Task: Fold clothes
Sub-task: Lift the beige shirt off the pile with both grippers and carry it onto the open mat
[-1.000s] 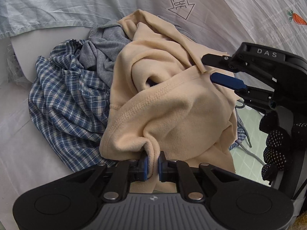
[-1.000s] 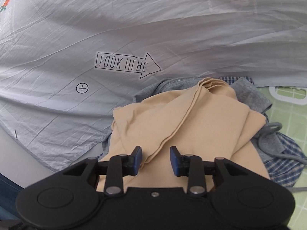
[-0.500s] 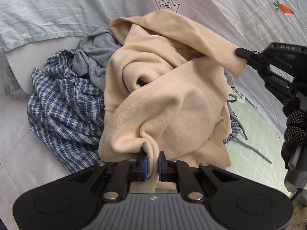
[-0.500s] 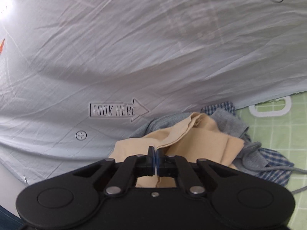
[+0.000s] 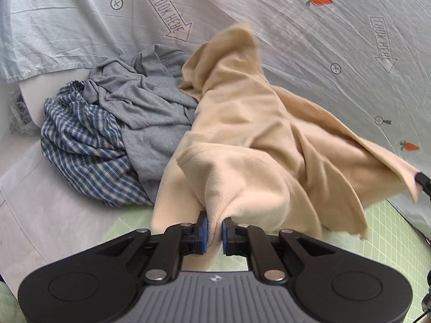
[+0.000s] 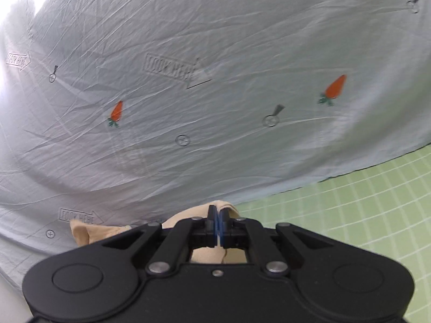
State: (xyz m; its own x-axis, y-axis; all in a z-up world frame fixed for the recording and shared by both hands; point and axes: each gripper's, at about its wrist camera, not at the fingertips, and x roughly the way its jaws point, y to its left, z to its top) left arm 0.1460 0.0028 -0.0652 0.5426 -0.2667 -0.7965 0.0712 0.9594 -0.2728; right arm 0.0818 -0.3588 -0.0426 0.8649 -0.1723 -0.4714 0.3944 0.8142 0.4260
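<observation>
A beige garment (image 5: 250,145) hangs stretched between my two grippers, lifted off the pile. My left gripper (image 5: 214,228) is shut on a bunched fold of its near edge. My right gripper (image 6: 217,224) is shut on another edge of the beige garment (image 6: 80,232); its tip shows at the far right of the left wrist view (image 5: 423,180). A grey garment (image 5: 145,107) and a blue plaid shirt (image 5: 80,148) lie crumpled in a pile to the left.
A pale grey sheet (image 5: 309,35) printed with carrots and "LOOK HERE" arrows covers the surface behind; it also fills the right wrist view (image 6: 215,80). A green grid mat (image 6: 350,202) lies at the right and under the grippers (image 5: 390,228).
My right gripper closed on the beige garment's edge and pulled it up and to the right. The garment has come off the pile, uncovering the grey garment. My left gripper kept its hold.
</observation>
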